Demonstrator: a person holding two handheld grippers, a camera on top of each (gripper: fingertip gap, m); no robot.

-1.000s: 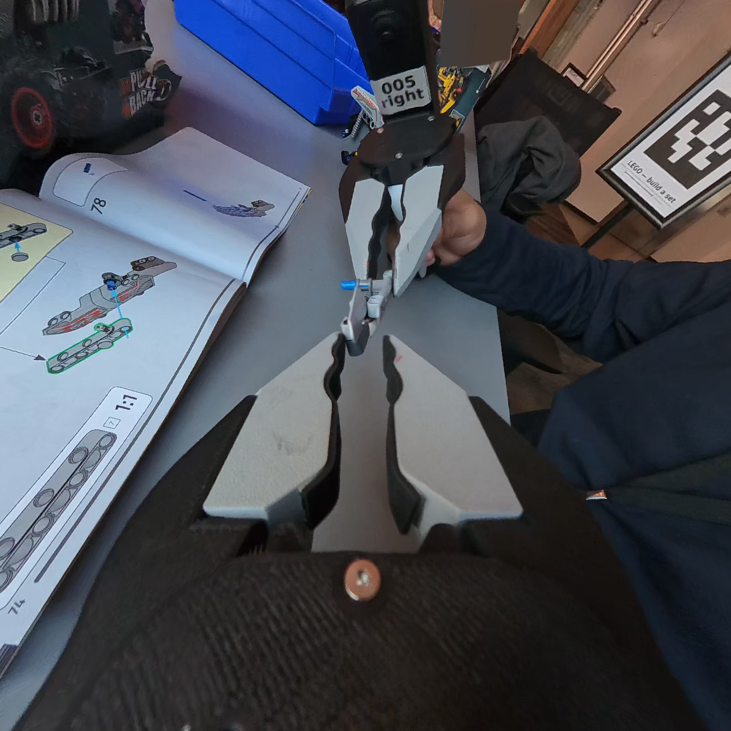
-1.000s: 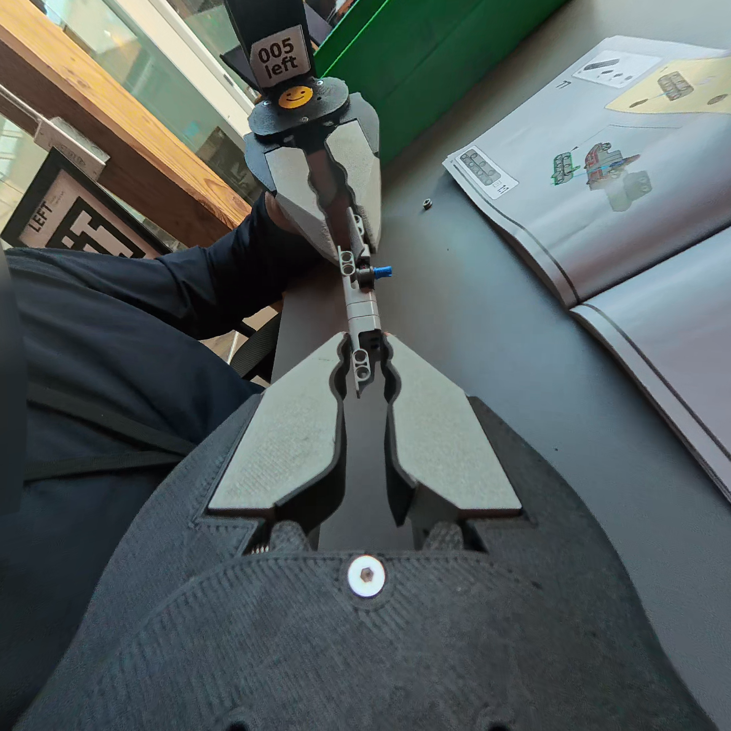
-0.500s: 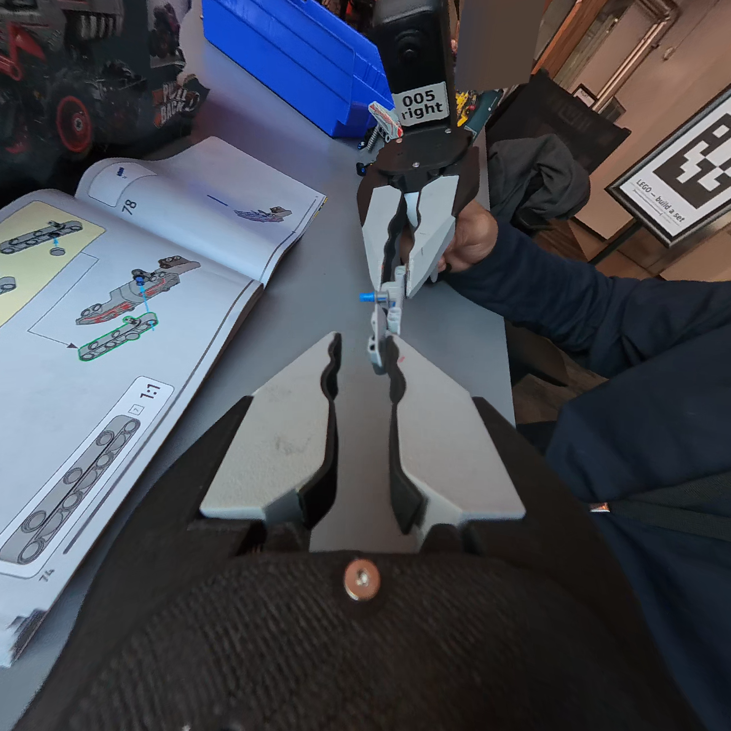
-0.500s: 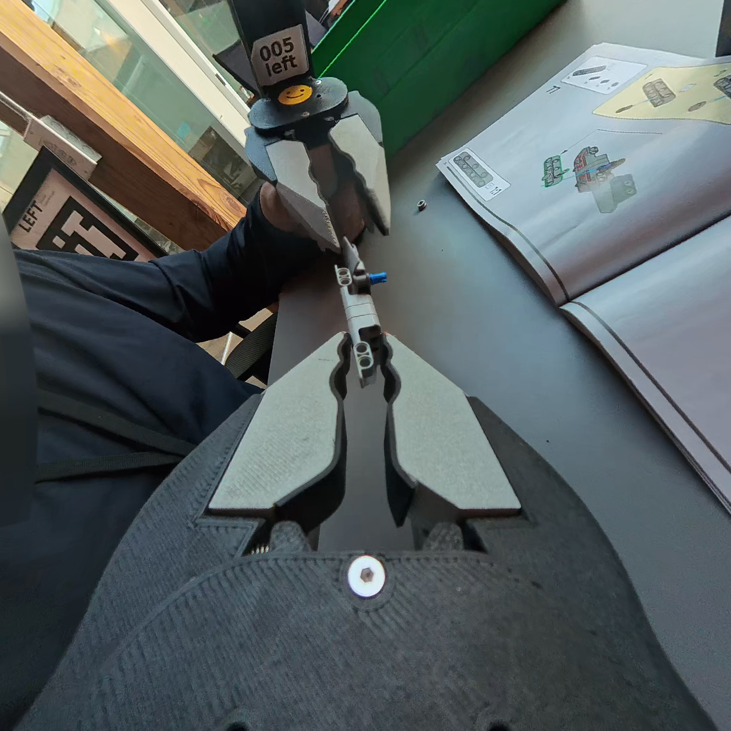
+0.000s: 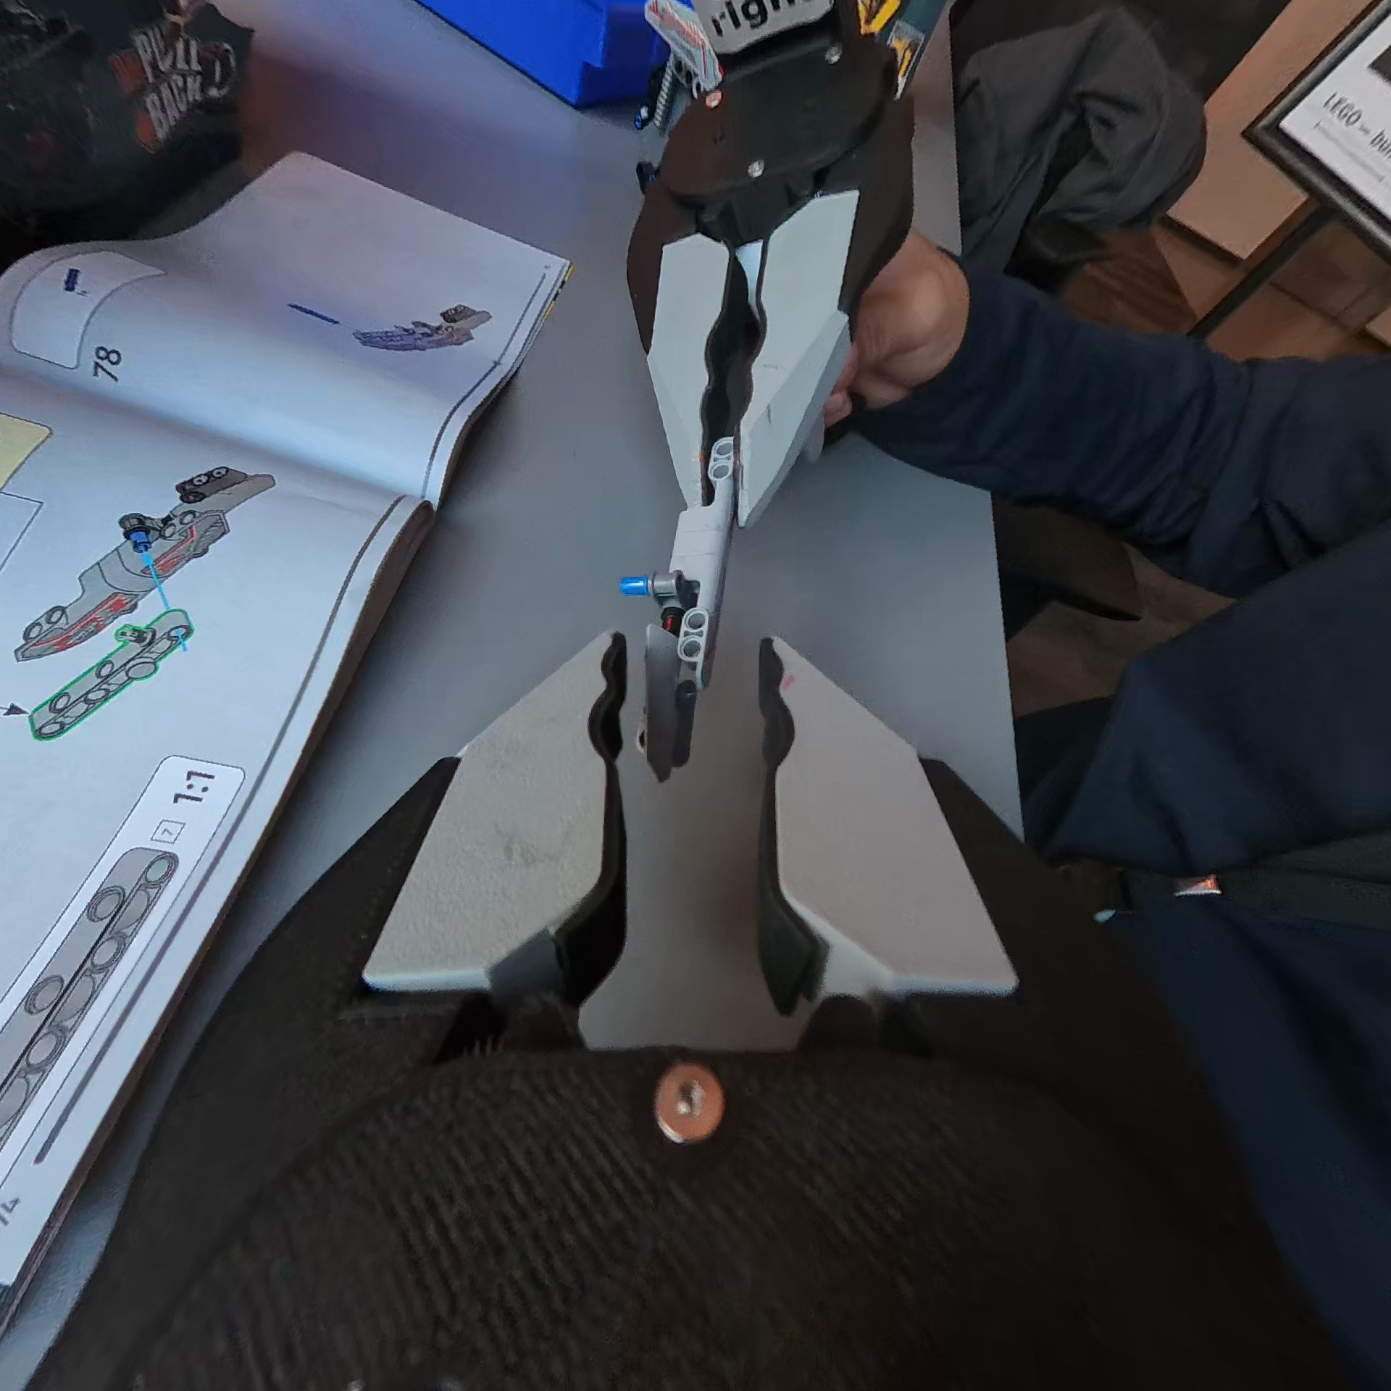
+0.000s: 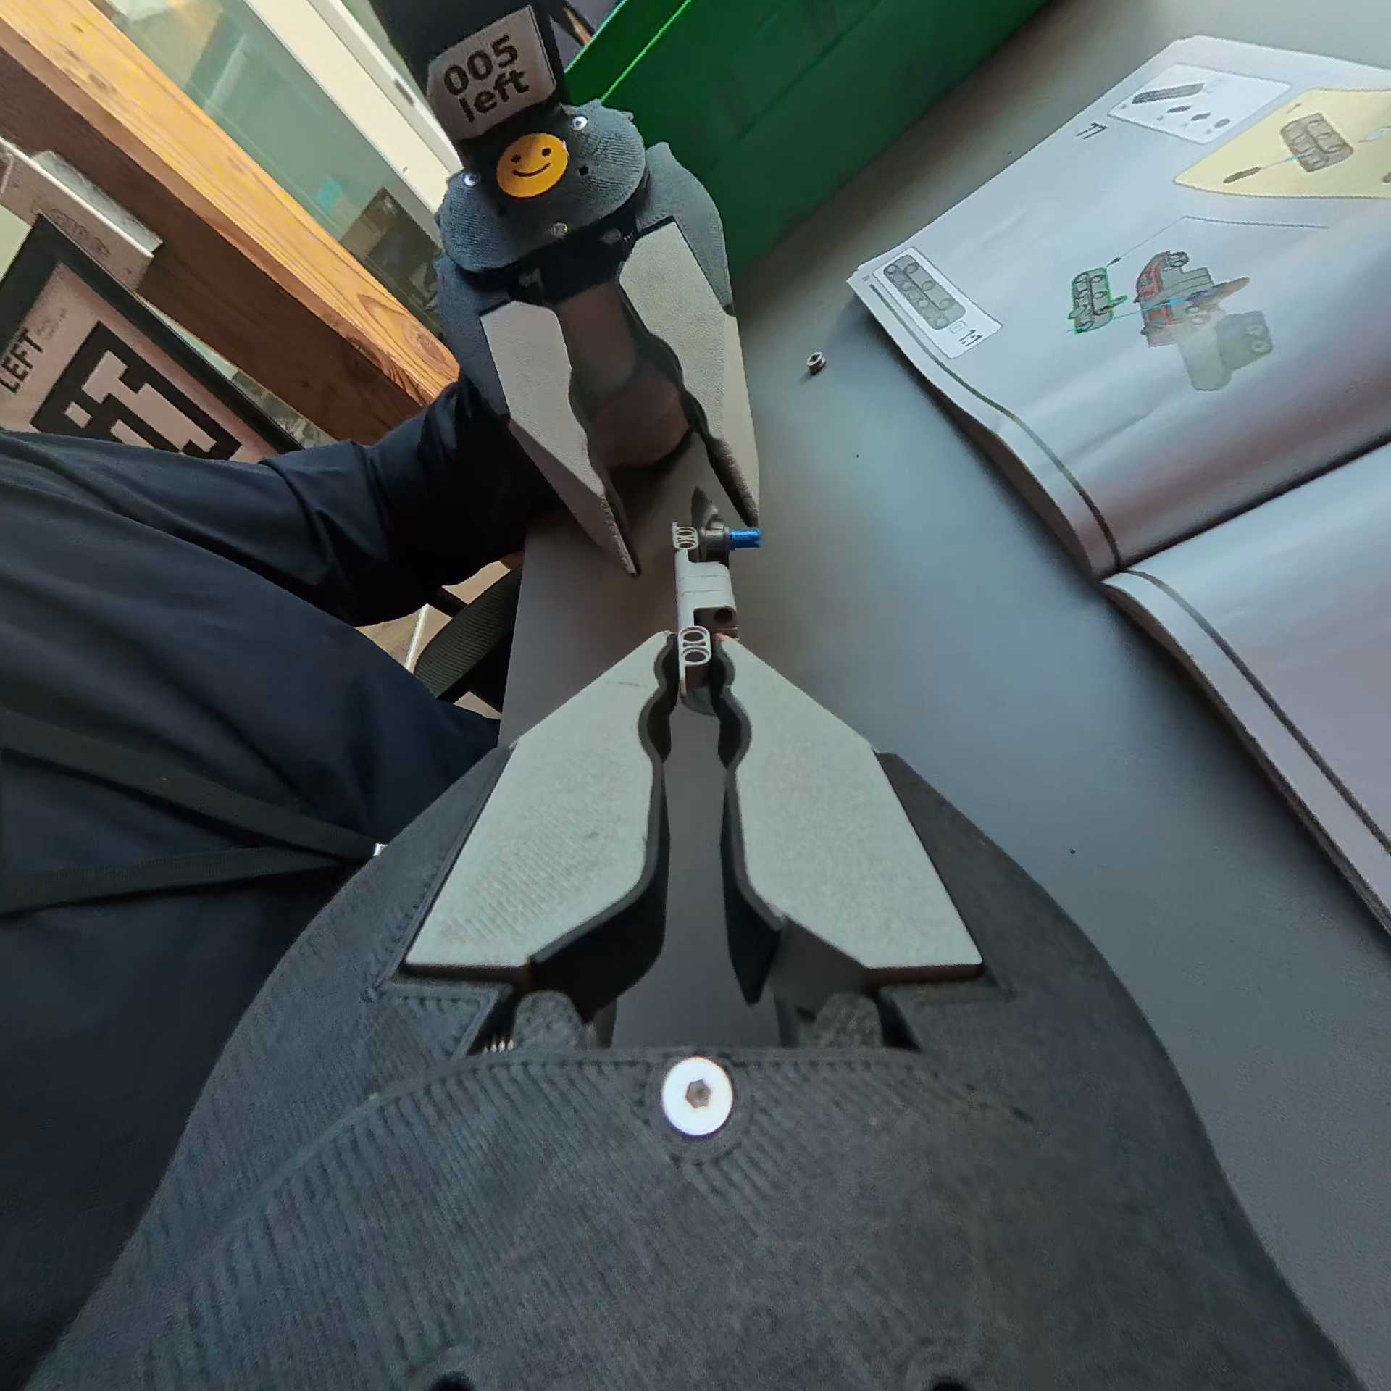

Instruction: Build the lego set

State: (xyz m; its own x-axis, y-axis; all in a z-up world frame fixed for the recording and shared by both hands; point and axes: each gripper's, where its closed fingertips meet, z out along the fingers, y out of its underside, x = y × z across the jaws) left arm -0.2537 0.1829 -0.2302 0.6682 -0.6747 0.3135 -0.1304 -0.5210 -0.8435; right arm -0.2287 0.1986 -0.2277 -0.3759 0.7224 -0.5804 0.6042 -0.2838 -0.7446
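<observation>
A grey lego assembly (image 5: 700, 557) with a blue pin (image 5: 634, 584) sticking out sideways hangs in the air above the grey table (image 5: 865, 602). My right gripper (image 5: 721, 489) is shut on its far end. In the right wrist view my right gripper (image 6: 696, 640) grips the assembly (image 6: 704, 595) at its fingertips, and the blue pin (image 6: 745, 537) points right. My left gripper (image 5: 690, 643) is open, with the assembly's near end between its spread fingertips, not gripped. The left gripper (image 6: 689, 542) also shows open in the right wrist view.
An open instruction booklet (image 5: 226, 451) lies on the table to the left; it also shows in the right wrist view (image 6: 1129, 339). A blue bin (image 5: 557, 38), a dark set box (image 5: 113, 90), a green box (image 6: 790, 98) and a small loose dark piece (image 6: 814, 361) are nearby. The person's sleeve (image 5: 1129, 436) reaches over the table edge. My hands' fingertips stand some 4 centimetres from each other.
My left gripper has opened wider and let go of the assembly. My right gripper keeps its hold on it, and the two grippers have come closer together.
</observation>
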